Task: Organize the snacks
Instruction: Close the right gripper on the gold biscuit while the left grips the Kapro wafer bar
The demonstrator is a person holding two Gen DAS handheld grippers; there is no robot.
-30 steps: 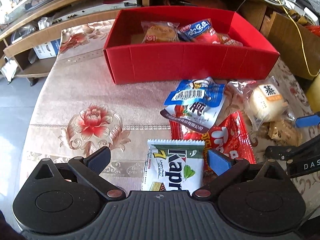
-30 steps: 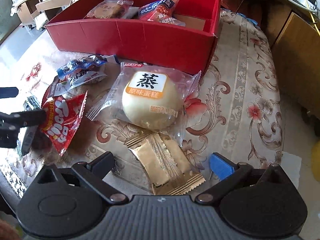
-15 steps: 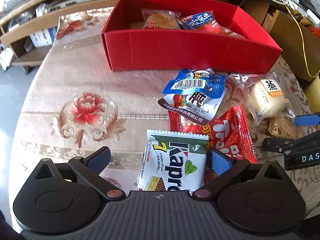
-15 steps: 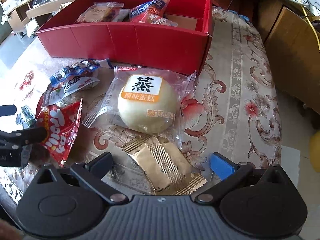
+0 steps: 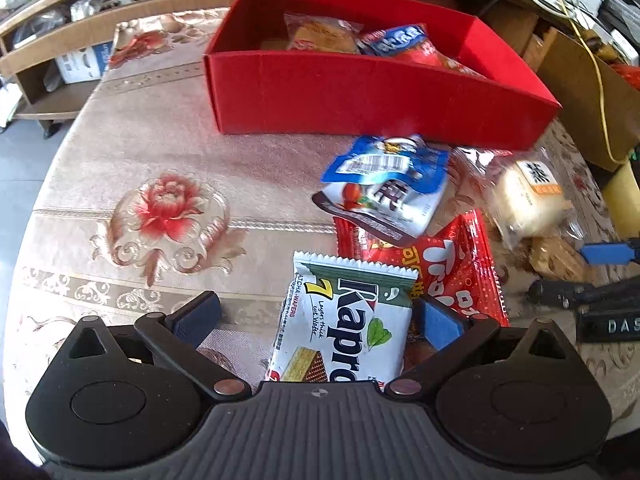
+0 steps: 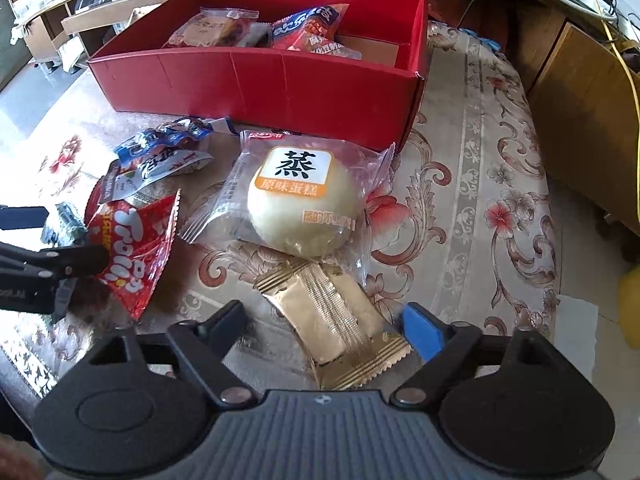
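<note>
The gold packet [image 6: 336, 320] lies flat on the desk [image 6: 472, 208], between the two pads of the right tongs [image 6: 324, 324]. These tongs are closing on it, but a gap still shows on both sides, so it is not pinched yet. Just behind it lies the steamed cake [image 6: 304, 200] in clear wrap, and the gold packet's far end goes a little under that wrap.

The wafer pack [image 5: 348, 320] lies between the pads of the left tongs [image 5: 320, 316], which stand spread; the right pad is at its edge, the left pad is apart from it. Beside it, to the right, is the red bag [image 5: 452, 268], with the blue bag [image 5: 384, 184] partly on top.

The red box [image 5: 380, 92] stands at the far side and holds some snacks already. I judge the step is picking up. Next, the right tongs need to finish the pinch, lift the packet free of the cake wrap, and carry it over the near wall of the box.
</note>
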